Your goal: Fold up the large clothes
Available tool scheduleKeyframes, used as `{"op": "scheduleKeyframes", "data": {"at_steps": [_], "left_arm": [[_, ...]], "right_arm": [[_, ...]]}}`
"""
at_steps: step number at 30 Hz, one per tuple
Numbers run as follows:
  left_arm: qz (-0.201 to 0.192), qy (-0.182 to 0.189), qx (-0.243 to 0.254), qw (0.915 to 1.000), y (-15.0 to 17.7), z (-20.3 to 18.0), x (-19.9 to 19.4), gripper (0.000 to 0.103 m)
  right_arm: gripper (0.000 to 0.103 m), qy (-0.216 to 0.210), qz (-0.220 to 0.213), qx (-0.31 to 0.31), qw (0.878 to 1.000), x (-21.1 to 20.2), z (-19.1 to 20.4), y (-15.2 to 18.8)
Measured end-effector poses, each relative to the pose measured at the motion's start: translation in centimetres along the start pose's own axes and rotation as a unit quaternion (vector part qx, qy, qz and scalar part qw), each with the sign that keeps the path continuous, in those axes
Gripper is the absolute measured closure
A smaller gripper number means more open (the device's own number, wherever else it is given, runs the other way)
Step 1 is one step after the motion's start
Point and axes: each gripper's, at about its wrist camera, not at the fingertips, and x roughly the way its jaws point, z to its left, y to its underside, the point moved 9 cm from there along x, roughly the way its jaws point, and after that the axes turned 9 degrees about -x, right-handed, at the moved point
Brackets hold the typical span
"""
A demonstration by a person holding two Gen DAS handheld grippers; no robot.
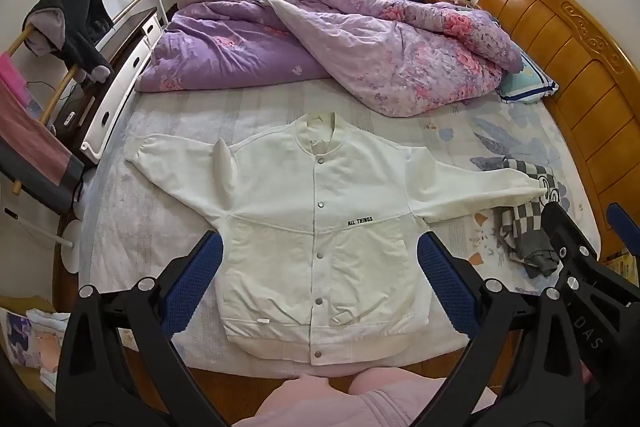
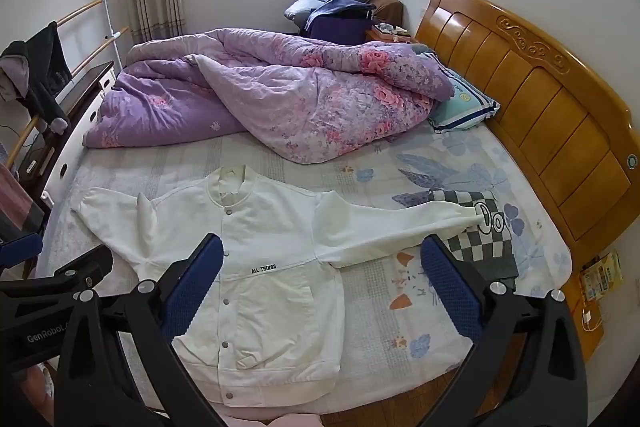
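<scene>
Folding has not begun: white jacket [image 1: 320,227] lies flat, front up and snapped shut, on the bed [image 1: 440,143] at its near edge, sleeves out toward 9 and 3 o'clock. Left tool [image 1: 320,283] and right tool [image 2: 322,285] hover above it, jaws spread wide, gripping nothing. All folds remain (the right-hand sleeve overlaps a checkered cloth [image 1: 528,227] at 3 o'clock).
</scene>
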Motion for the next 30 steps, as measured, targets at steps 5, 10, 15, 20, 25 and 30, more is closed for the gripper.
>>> {"op": "scheduleKeyframes", "data": {"at_steps": [5, 10, 15, 20, 25, 30], "left_arm": [[0.002, 0.001, -0.001, 1.0, 0.1, 0.0, 0.1, 0.005], [0.0, 0.002, -0.001, 1.0, 0.0, 0.0, 0.0, 0.005], [-0.002, 0.003, 0.0, 1.0, -0.1, -0.1, 0.0, 0.005], [0.0, 0.004, -0.001, 1.0, -0.1, -0.1, 0.1, 0.005], [0.0, 0.005, -0.001, 1.0, -0.1, -0.2, 0.1, 0.005], [-0.001, 0.006, -0.001, 1.0, -0.1, -0.2, 0.1, 0.005]], "right_arm": [[0.008, 0.0, 0.001, 0.0, 1.0, 0.1, 0.1, 0.0], [0.008, 0.0, 0.001, 0.001, 1.0, 0.0, 0.1, 0.0], [0.008, 0.003, 0.004, -0.002, 1.0, 0.2, 0.2, 0.1], [0.008, 0.005, 0.005, -0.003, 1.0, 0.3, 0.3, 0.3], [0.008, 0.004, 0.007, -0.003, 1.0, 0.5, 0.2, 0.6], [0.008, 0.009, 0.013, -0.004, 1.0, 0.7, 0.2, 0.6]]}}
